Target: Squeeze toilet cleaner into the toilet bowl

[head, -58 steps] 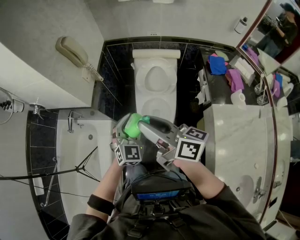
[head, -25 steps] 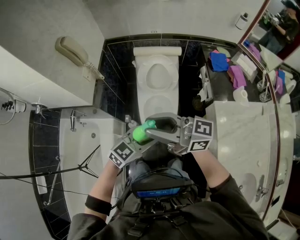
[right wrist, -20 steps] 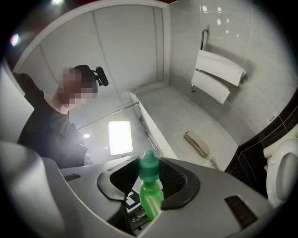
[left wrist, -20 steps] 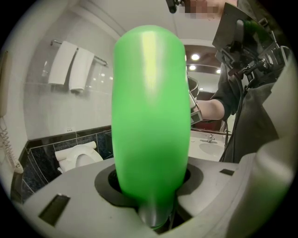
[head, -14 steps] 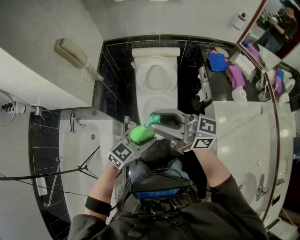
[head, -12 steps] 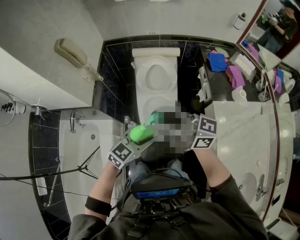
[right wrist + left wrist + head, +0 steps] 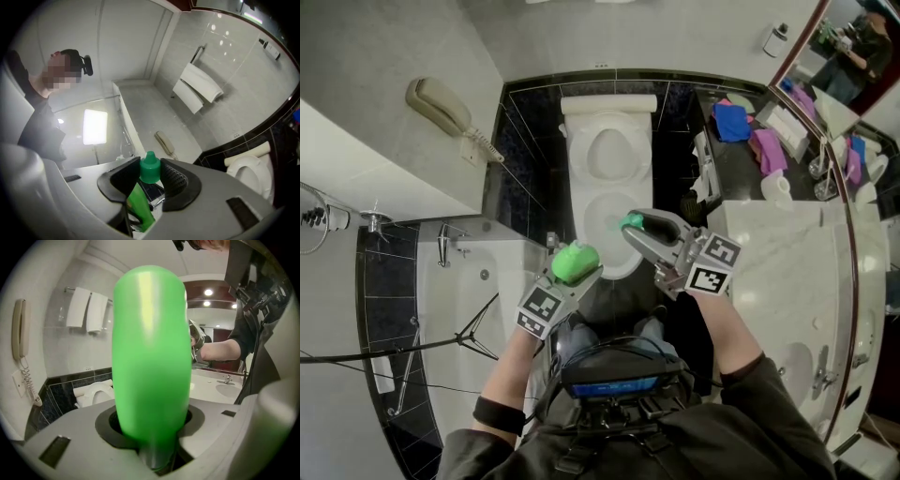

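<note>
The left gripper (image 7: 570,274) squeezes the green toilet cleaner bottle (image 7: 150,357) between its jaws. It is just in front of the white toilet (image 7: 592,192). The right gripper (image 7: 631,225) pinches the little green cap (image 7: 150,168) (it is off the bottle). The cap hangs over the front of the toilet, a little way from the bottle.

Counted in view: one green toilet cleaner bottle (image 7: 150,348); one green cap (image 7: 150,169); two pairs of tongs, left tongs (image 7: 570,268) and right tongs (image 7: 634,225); one toilet (image 7: 609,183); one wall telephone (image 7: 431,97); one bathtub (image 7: 441,319); two hanging white towels (image 7: 201,85); one blue cloth (image 7: 733,122).
</note>
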